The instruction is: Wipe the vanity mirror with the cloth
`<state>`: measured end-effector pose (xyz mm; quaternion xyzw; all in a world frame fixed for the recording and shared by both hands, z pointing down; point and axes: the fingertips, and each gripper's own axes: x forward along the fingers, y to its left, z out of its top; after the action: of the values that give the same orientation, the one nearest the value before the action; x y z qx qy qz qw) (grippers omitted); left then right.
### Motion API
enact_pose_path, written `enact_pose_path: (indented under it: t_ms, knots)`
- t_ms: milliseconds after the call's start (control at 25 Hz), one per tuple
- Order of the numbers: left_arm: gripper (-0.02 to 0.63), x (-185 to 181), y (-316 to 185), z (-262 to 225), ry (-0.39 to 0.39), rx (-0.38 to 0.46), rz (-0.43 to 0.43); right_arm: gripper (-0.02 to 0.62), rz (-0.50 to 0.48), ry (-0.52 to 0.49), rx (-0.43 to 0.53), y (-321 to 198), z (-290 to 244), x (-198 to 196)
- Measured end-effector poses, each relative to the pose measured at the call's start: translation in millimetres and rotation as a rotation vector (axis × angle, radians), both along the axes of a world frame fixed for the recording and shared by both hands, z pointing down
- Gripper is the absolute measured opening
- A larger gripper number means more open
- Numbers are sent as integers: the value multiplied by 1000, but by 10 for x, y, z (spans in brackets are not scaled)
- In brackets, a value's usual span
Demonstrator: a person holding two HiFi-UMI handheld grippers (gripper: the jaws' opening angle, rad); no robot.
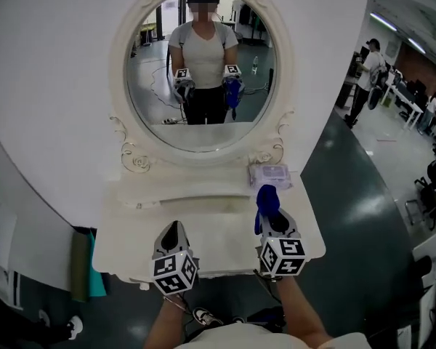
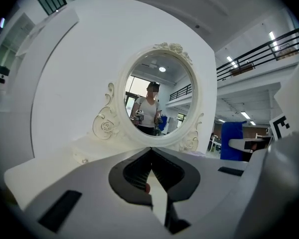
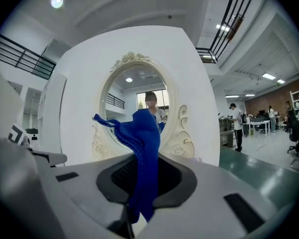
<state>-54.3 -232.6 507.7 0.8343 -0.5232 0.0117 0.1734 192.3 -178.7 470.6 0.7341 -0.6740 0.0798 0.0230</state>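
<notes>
Where right tongs (image 3: pixel 142 156) pinch it, cloth (image 3: pixel 139 131) (ribbed blue) bunches upward.

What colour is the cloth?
Bright blue; the cloth shows best in the right gripper view.

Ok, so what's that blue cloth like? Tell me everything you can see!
The blue cloth looks like soft, ribbed fabric, bunched and crumpled. The right gripper is shut on its lower part, so most of it sticks up past the jaws, one floppy corner pointing sideways. It is held over the white vanity top, in front of the oval mirror, not touching the glass.
</notes>
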Motion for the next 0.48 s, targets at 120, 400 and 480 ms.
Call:
enact_pose_path:
  t_ms: [120,400,480]
  knots:
    - [5,133,160,53,-20,-12,10,66,14,-44,-15,210,112,132]
    - [5,370,613,114,-24,-52,24,66,1,-127,-33,642,271,322]
    - [5,418,720,108,-41,-51,30,66,-8,-137,-39,718,301,341]
